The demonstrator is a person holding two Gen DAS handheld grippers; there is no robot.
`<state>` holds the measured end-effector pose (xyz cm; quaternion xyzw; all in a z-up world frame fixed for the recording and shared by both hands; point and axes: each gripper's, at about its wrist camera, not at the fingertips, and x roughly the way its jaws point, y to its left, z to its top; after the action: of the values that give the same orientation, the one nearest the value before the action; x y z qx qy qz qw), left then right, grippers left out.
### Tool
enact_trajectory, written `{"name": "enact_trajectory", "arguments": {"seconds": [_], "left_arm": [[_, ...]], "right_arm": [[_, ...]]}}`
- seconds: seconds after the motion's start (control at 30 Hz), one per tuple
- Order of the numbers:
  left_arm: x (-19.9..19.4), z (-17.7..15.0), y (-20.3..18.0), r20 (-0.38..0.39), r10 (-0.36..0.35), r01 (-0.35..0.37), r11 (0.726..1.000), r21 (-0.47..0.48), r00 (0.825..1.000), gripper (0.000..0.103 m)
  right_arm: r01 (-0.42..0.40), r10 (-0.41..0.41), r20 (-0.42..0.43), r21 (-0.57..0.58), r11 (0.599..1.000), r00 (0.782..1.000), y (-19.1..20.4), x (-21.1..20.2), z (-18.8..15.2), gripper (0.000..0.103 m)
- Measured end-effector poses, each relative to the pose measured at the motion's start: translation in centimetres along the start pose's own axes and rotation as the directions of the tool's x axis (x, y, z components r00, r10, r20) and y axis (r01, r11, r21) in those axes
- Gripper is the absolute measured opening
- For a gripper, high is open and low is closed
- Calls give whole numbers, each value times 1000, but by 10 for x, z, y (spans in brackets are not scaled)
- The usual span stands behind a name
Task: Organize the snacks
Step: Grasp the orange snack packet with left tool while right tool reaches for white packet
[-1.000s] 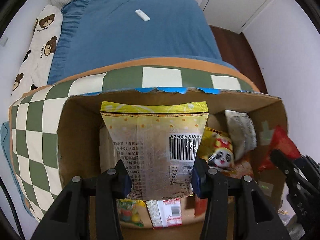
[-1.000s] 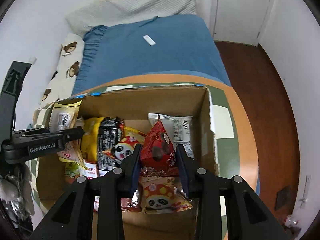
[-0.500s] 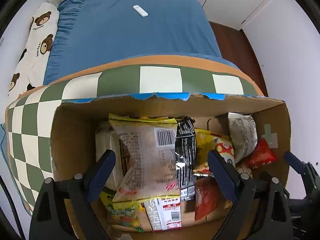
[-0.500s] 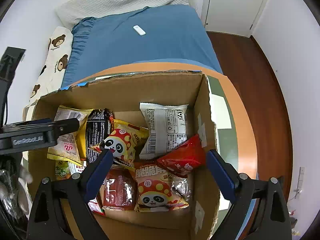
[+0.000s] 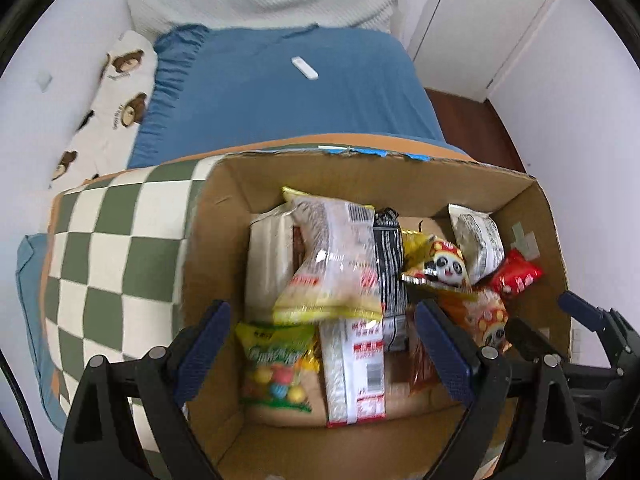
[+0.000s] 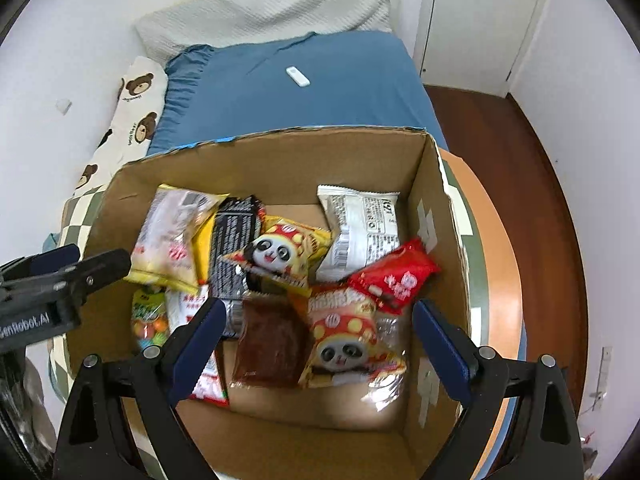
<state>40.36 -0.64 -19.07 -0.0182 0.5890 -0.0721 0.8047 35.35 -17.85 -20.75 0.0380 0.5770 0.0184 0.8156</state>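
An open cardboard box (image 5: 212,240) (image 6: 280,152) holds several snack packs. A yellow-edged clear bag (image 5: 332,264) (image 6: 168,240) lies on the pile at the left. A red pouch (image 6: 394,276) (image 5: 516,274) rests at the box's right side, beside panda-print bags (image 6: 280,252) and a white packet (image 6: 364,228). My left gripper (image 5: 324,340) hangs open above the left half of the box, nothing between its blue pads. Over the right half, my right gripper (image 6: 316,340) is open and empty too. In the right wrist view the left gripper (image 6: 60,268) shows at the left edge.
The box stands on a round table with a green-and-white checked cloth (image 5: 112,240) and an orange rim (image 6: 496,240). Behind it is a bed with a blue sheet (image 5: 280,100) and a small white remote (image 5: 305,68). Wooden floor (image 6: 520,140) and a white door (image 6: 480,20) lie to the right.
Both grippers opened: the left let go of the yellow-edged bag, the right of the red pouch, and both packs now lie in the box. Both grippers pulled back from the pile.
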Motion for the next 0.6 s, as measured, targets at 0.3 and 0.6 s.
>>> {"name": "enact_trajectory", "arguments": {"seconds": [0.3,0.6], "left_arm": [[-62,-49,-10,145,12,-17,999,31,989,94],[-111,-88,-17,274,23,-34,999,35,961,94]], "right_arm": [[2,-2,96,-7,1000,995,-1,-50,-41,96],[28,-21,238,-27,999,971,1,-117,-75,96]]}}
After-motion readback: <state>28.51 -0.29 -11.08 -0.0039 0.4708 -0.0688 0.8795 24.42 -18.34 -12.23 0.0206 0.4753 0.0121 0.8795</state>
